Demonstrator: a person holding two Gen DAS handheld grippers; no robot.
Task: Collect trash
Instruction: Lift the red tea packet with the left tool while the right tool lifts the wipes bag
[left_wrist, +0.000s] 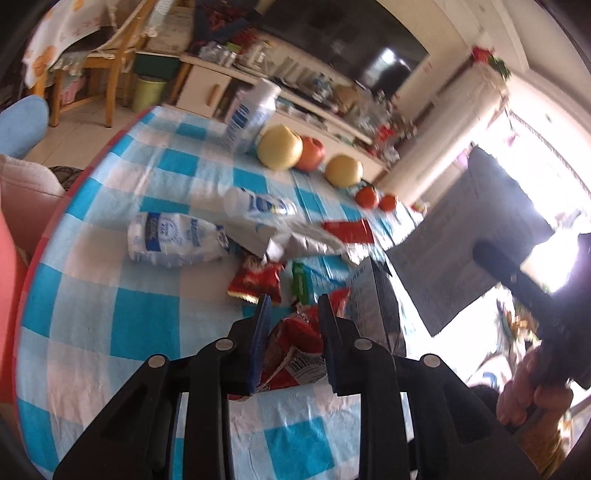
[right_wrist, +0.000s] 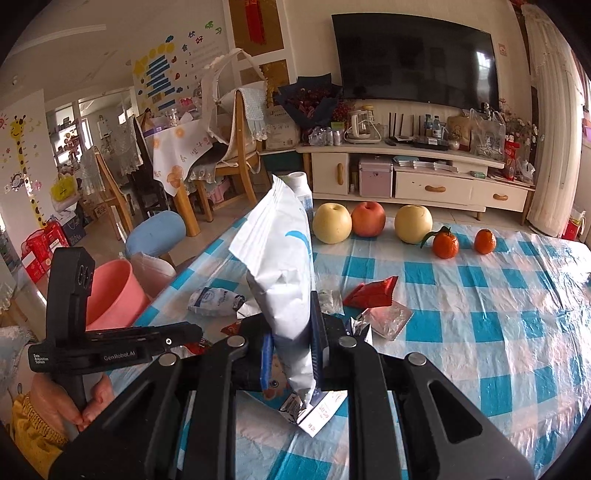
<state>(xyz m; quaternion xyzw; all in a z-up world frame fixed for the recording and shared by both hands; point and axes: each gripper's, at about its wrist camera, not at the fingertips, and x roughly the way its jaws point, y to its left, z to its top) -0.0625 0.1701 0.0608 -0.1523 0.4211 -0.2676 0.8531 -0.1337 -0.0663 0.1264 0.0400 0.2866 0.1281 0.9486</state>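
Fingers of the left gripper (left_wrist: 291, 306) are clamped on a red snack wrapper (left_wrist: 295, 354), which sits between the blue pads just above the checked tabletop (left_wrist: 140, 317). Fingers of the right gripper (right_wrist: 291, 332) are closed on a white bag (right_wrist: 280, 266), which stands upright between them, lifted off the cloth, its crumpled lower end hanging below the pads.

Just beyond the left fingers lie a second red wrapper (left_wrist: 255, 280) and a green packet (left_wrist: 301, 282), close together. Farther out and to the left rests a crumpled white and blue pouch (left_wrist: 173, 240). Ahead and right of the right fingers lie a red sachet (right_wrist: 371, 293) and a clear wrapper (right_wrist: 389, 319), touching.

At the far edge stand two yellow apples (right_wrist: 331, 223), a red apple (right_wrist: 368, 218) between them, and two tangerines (right_wrist: 445, 244). Left of the right fingers, off the tabletop, stands a pink bin (right_wrist: 110, 295).
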